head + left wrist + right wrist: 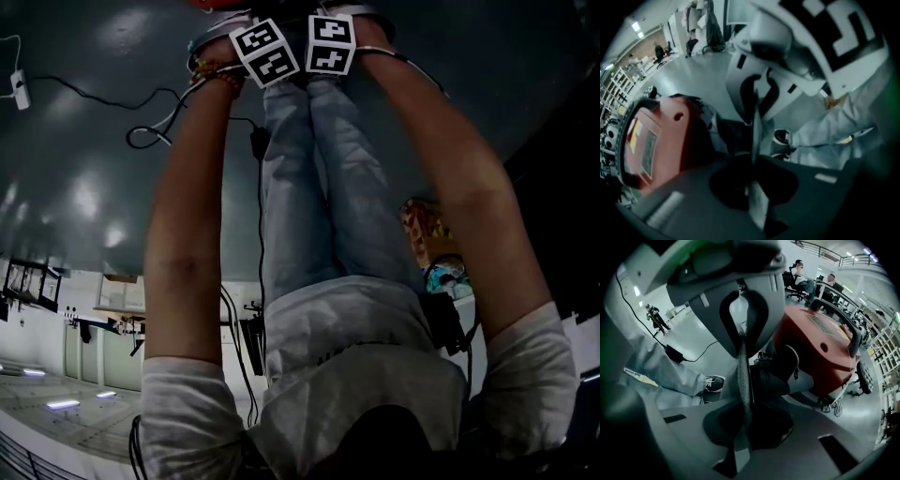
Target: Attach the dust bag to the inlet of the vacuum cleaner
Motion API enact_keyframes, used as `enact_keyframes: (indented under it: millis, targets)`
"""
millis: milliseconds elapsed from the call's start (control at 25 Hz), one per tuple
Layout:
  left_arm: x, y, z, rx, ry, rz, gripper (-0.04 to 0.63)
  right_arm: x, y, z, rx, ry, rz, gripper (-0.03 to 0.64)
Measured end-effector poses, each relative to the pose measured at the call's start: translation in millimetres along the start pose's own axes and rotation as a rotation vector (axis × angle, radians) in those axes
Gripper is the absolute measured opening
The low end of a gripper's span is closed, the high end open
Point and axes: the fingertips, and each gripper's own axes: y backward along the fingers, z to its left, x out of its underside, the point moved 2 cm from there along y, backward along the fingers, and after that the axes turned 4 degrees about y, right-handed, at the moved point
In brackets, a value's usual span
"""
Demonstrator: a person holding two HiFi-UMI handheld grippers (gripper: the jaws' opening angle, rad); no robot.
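Two grippers are held side by side above a grey floor (689,338). The left gripper (755,140) and the right gripper (743,371) each have their jaws pressed together into a thin line, with nothing seen between them. A red vacuum cleaner (825,348) stands just beyond the jaws, near the person's shoe (712,382).

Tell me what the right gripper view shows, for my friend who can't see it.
The right gripper pinches a thin grey sheet seen edge-on, likely the bag, and the left gripper holds its far end. A red vacuum stands behind at right; a jeans leg and a shoe are at left.
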Motion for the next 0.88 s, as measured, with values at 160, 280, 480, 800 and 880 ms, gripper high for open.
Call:
enact_keyframes:
  millis: [160,280,480,800,880]
  targets:
    - [-2,-3,3,-0.005,-0.008,0.008,0.031,-3,15,1,0.022,0.009,0.029,0.031]
    - [-3,-6,3,-0.006,-0.004,0.017,0.029,-1,17,-3,0.031,-0.021,0.014,0.031]
    - [-6,13,9,-0.024,0.018,-0.020,0.029,0,18,-9,0.033,-0.052,0.017,0.031]
    - [-16,17,12,-0.018,-0.019,-0.008,0.032,8,20,-12,0.040,-0.091,0.020,0.031]
    - [-12,12,13,-0.015,0.023,0.000,0.029,5,23,-14,0.045,-0.075,0.027,0.031]
